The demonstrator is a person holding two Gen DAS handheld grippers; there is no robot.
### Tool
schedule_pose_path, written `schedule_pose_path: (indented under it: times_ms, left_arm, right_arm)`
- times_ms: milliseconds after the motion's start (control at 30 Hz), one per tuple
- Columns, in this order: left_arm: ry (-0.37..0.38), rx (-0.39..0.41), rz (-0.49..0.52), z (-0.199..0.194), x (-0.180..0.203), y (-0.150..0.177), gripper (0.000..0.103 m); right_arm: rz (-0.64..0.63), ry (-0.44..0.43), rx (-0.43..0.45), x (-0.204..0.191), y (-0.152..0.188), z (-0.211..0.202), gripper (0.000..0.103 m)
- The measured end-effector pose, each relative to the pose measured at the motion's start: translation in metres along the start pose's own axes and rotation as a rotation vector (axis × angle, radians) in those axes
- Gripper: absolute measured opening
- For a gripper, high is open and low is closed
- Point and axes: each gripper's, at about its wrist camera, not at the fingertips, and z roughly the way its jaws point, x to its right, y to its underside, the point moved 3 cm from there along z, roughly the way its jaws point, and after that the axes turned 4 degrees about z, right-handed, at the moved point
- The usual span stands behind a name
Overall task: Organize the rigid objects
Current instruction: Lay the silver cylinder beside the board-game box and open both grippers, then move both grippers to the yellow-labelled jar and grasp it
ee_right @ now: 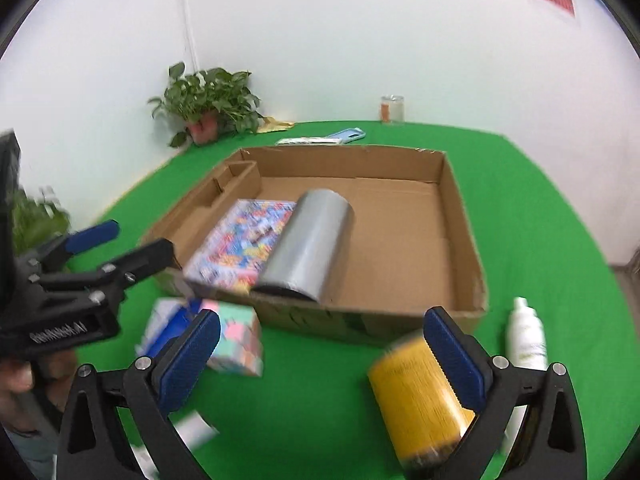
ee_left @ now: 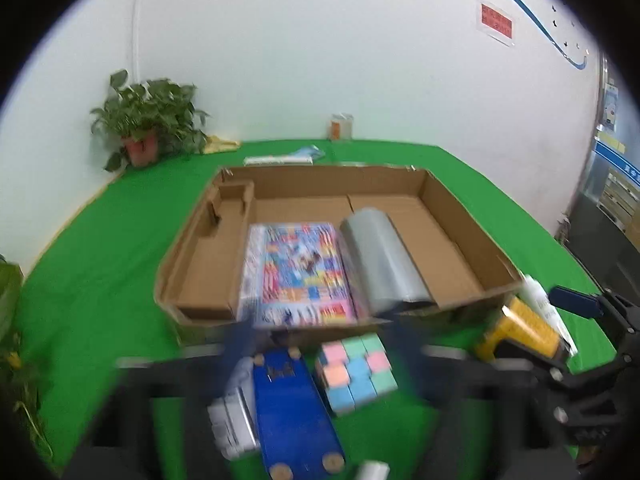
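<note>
A shallow cardboard box (ee_left: 460, 216) (ee_right: 464, 216) on the green table holds a colourful book (ee_left: 298, 272) (ee_right: 244, 240) and a silver cylinder (ee_left: 380, 260) (ee_right: 308, 240) lying beside it. In front of the box lie a pastel cube (ee_left: 356, 372) (ee_right: 240, 340), a blue flat box (ee_left: 292, 412), a yellow can (ee_left: 520, 332) (ee_right: 420, 396) and a white bottle (ee_right: 526, 332). My left gripper (ee_left: 320, 344) is blurred, open, above the blue box and cube. My right gripper (ee_right: 320, 348) is open and empty; its right finger touches the yellow can.
A potted plant (ee_left: 144, 128) (ee_right: 208, 108) stands at the far left corner. A glass jar (ee_left: 341, 126) (ee_right: 392, 109) and a blue phone case (ee_left: 308, 154) (ee_right: 346, 135) lie behind the box. More leaves sit at the left edge (ee_left: 12, 320).
</note>
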Motion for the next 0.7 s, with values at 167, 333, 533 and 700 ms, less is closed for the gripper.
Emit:
schedule_pose_path:
  times_ms: [167,333,533,700]
  left_arm:
    - [0.073,-0.012,0.000,-0.016,0.018,0.014,0.019]
    - [-0.021,0.090,-0.059,-0.038,0.018,0.018,0.101]
    - [0.052,-0.021,-0.118,-0.024,0.015,0.027,0.101]
    - [0.145,-0.121,-0.148,-0.012,0.024,0.043,0.101]
  right_arm:
    - [0.023,-0.002,-0.024,0.013,0.021,-0.014,0.040]
    - [-0.011,-0.016,0.096,0.019,0.023,-0.044,0.102]
    - [-0.014,0.035,0.095,0.055,0.023,-0.045,0.101]
    - [0.120,0.000,-0.067,0.119,0.036,-0.021,0.093]
